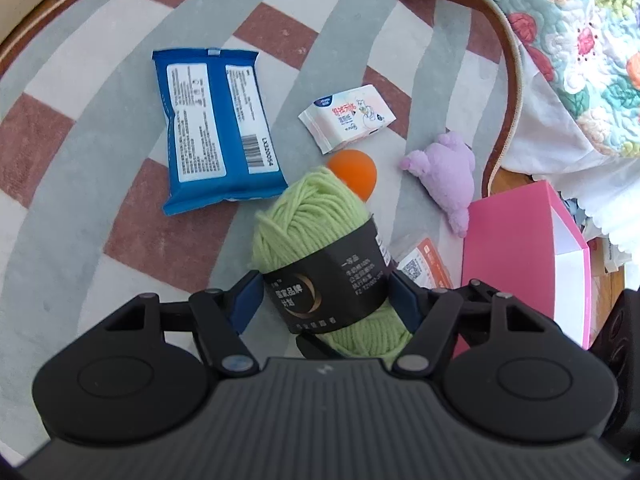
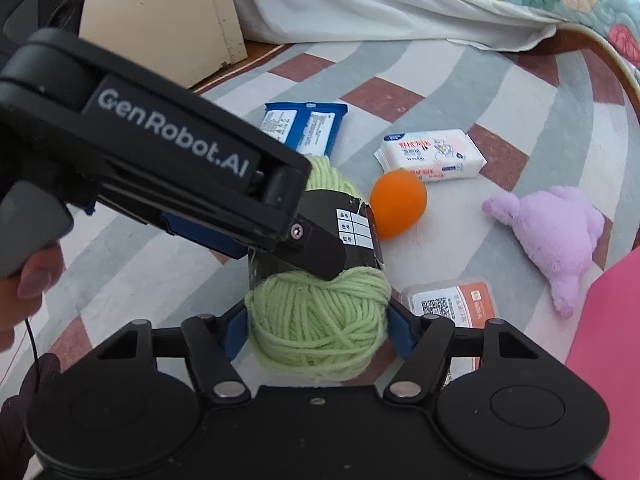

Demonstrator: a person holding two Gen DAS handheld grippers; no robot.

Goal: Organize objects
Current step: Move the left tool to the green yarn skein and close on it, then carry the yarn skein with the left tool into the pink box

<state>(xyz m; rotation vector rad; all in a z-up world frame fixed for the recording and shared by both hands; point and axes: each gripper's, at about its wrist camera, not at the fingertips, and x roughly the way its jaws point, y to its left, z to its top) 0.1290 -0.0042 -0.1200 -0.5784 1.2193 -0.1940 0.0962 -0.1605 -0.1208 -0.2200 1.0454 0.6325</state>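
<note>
The ball of green yarn (image 1: 320, 248) lay on the striped rug (image 1: 80, 200), caught between both sets of jaws. The left gripper (image 1: 326, 296) had its blue pads pressed against the black paper band, gripping the yarn there. The right gripper (image 2: 316, 330) clamped the bare near end of the yarn. An orange ball (image 2: 398, 204) sat just behind it.

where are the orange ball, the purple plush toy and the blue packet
orange ball (image 2: 400, 204), right wrist view, middle of its bare front
purple plush toy (image 2: 556, 236), right wrist view, middle of its body
blue packet (image 1: 216, 128), left wrist view, white label on its back
</note>
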